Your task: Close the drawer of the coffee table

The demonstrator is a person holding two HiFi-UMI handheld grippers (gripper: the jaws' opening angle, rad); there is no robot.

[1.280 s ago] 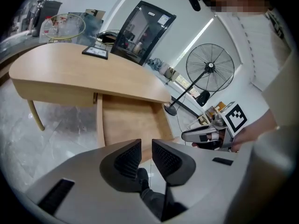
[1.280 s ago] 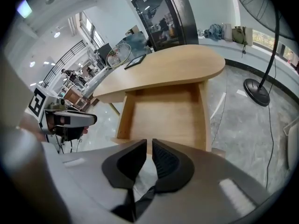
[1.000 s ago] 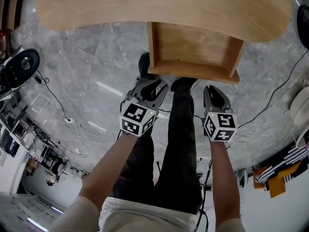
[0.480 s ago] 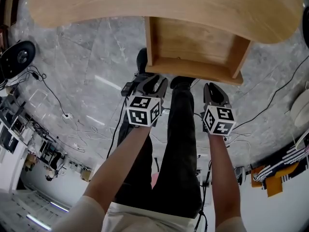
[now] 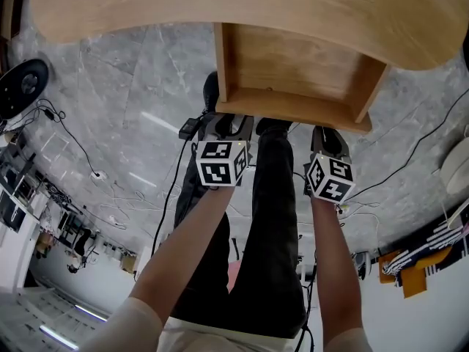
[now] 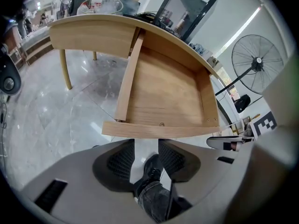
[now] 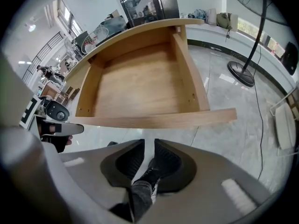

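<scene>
Drawer (image 5: 293,68) pulled out from coffee table (image 5: 220,6), bare wood inside. Left gripper (image 5: 233,125) and right gripper (image 5: 327,139) near drawer front panel. Both jaw pairs apart, just opening wider, nothing clamped between.

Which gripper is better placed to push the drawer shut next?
Left, marginally. The left gripper sits almost against the drawer front; the right gripper shows a wider gap before it. Both sets of fingers have just been opening, with nothing held between them.
</scene>
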